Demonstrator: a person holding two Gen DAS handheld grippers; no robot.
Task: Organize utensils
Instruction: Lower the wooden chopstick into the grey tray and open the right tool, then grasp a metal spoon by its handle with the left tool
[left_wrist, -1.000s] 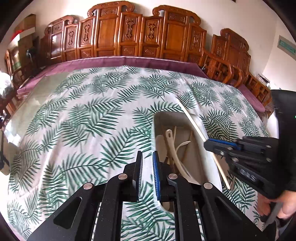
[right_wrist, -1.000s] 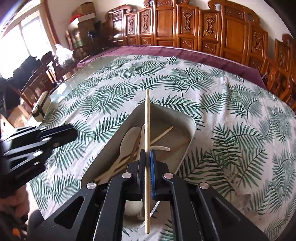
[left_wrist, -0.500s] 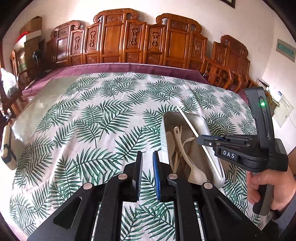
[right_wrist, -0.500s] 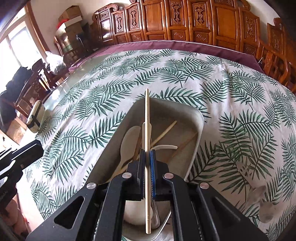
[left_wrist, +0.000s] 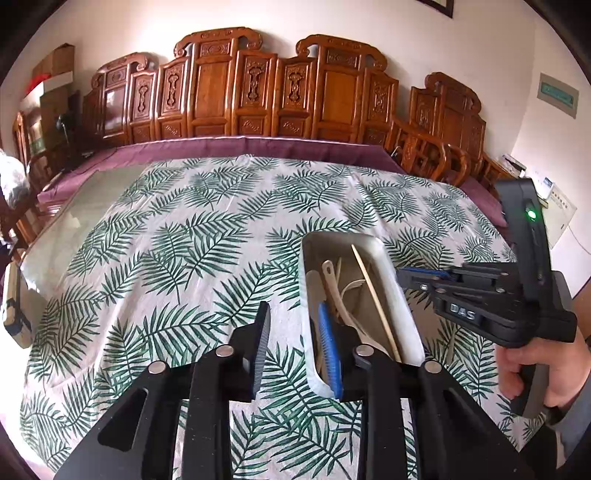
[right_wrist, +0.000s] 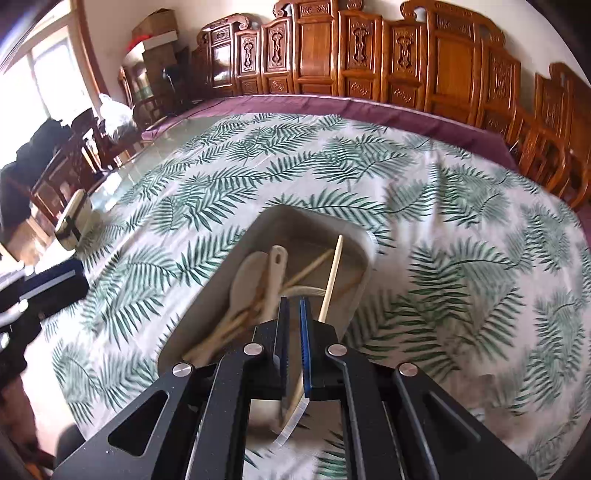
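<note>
Now the tray (left_wrist: 392, 284) is the thing to watch: a long white tray on the fern-print tablecloth (left_wrist: 184, 258), its long axis running straight away from both cameras. Inside it, the chopstick (left_wrist: 373, 295) lies lengthwise close to the tray's right wall and free of any grip, with pale spoons (left_wrist: 328, 269) heaped toward the tray's left wall. The right gripper (right_wrist: 294, 301) sits at the tray's near end with its jaws pressed together on nothing; from the other camera it shows just off the tray's right rim. The left gripper (left_wrist: 293, 308) is opening its jaws, and the tray's left wall appears between them, untouched. By my reading the left hand is the nearer to that wall, with its jaws lined up along the tray's length, so a rim grab looks likely.
</note>
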